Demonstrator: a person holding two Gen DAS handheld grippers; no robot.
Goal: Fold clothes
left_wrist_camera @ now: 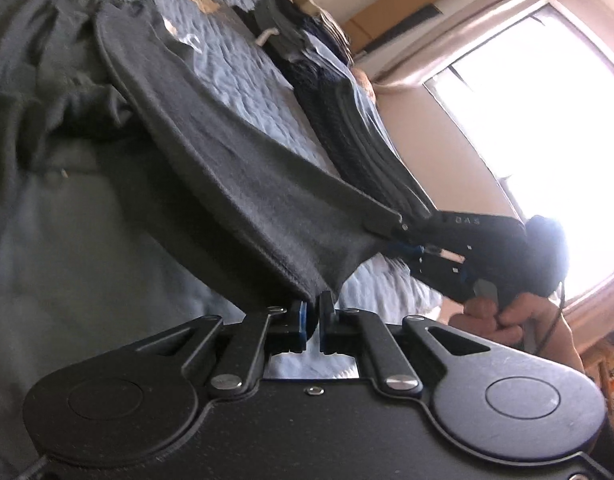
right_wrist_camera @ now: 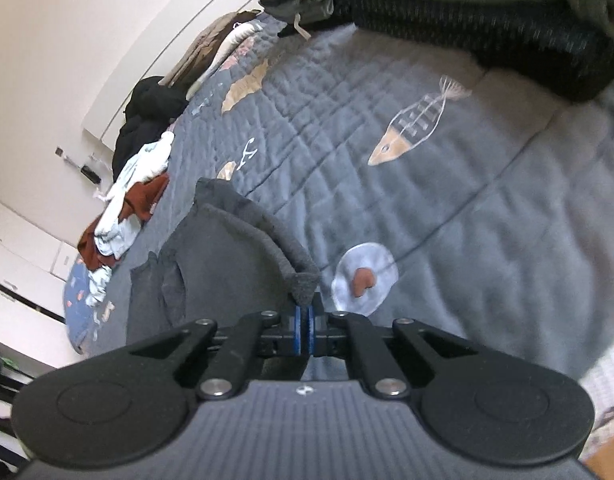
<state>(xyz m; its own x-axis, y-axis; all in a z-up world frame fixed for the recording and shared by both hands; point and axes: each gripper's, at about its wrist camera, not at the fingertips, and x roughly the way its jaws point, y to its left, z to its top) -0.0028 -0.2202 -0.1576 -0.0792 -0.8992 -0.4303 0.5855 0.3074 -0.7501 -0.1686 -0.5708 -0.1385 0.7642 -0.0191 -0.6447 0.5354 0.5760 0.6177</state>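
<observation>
My left gripper (left_wrist_camera: 313, 312) is clamped on the hem of a dark grey garment (left_wrist_camera: 235, 184), its blue pads pinching the fabric edge with only a thin slit between them. My right gripper (right_wrist_camera: 307, 316) is closed tight on another edge of the same garment (right_wrist_camera: 227, 256); in the left view I see that gripper (left_wrist_camera: 403, 232) off to the side, with my right hand (left_wrist_camera: 507, 320) on its handle, and the cloth stretched taut between the two. The rest of the garment hangs bunched and creased (the far part is blurred) above the quilt (right_wrist_camera: 447, 208), a blue-grey one with a stitched fish (right_wrist_camera: 415, 128). Folded dark clothes (right_wrist_camera: 487, 36) are stacked at the quilt's far edge, and a loose pile (right_wrist_camera: 131, 200) of white and rust-coloured pieces lies along the wall side. A bright window (left_wrist_camera: 547, 128) fills the right of the left view.
</observation>
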